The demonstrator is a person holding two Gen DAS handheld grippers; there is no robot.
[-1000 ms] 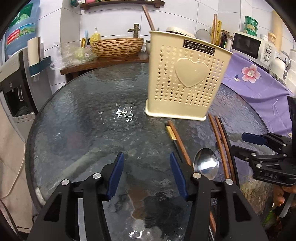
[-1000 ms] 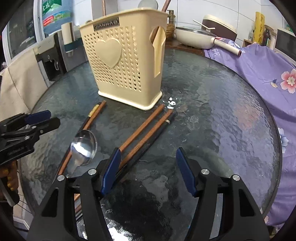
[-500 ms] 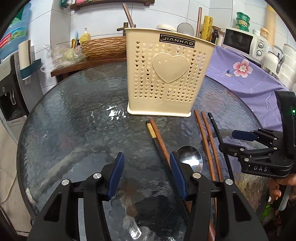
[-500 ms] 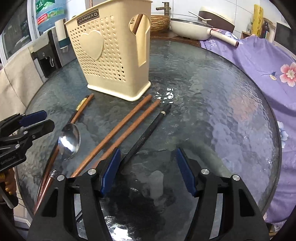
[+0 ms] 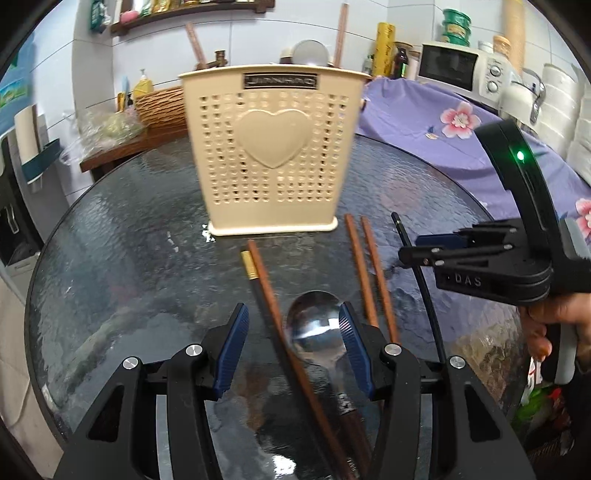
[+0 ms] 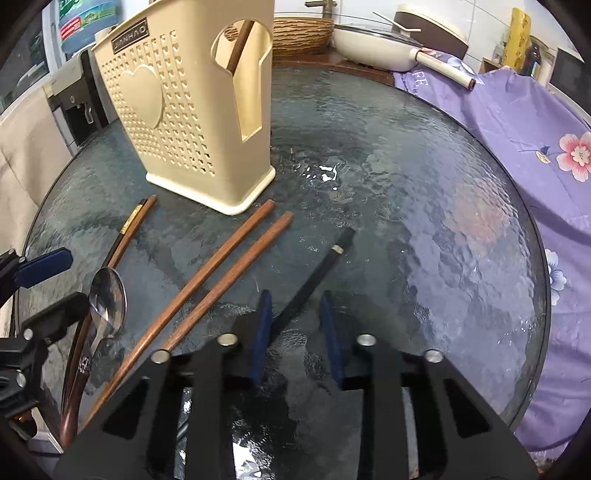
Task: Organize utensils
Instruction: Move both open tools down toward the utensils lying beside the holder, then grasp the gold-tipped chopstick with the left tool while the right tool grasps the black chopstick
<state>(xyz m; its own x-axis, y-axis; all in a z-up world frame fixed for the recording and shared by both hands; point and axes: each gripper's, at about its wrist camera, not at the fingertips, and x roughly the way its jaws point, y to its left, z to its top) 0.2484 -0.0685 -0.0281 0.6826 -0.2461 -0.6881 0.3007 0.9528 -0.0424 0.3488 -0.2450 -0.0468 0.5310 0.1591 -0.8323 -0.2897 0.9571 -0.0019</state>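
A cream perforated utensil holder (image 5: 273, 155) with a heart stands on the round glass table (image 5: 118, 258); it also shows in the right wrist view (image 6: 184, 110). In front lie a metal spoon (image 5: 314, 332), a dark and brown chopstick pair (image 5: 264, 280), two brown chopsticks (image 5: 365, 266) and a black chopstick (image 6: 317, 273). My left gripper (image 5: 293, 345) is open, its jaws either side of the spoon bowl and one chopstick. My right gripper (image 6: 297, 332) is partly closed around the black chopstick, with gaps still showing.
A purple floral cloth (image 6: 517, 129) covers the counter at the right, with a white pan (image 6: 388, 40) and a wicker basket (image 6: 299, 29) behind the table. A microwave (image 5: 461, 70) stands at the back right. The table edge is close below both grippers.
My left gripper moved right and forward over the spoon. My right gripper moved over the black chopstick and its jaws narrowed around it.
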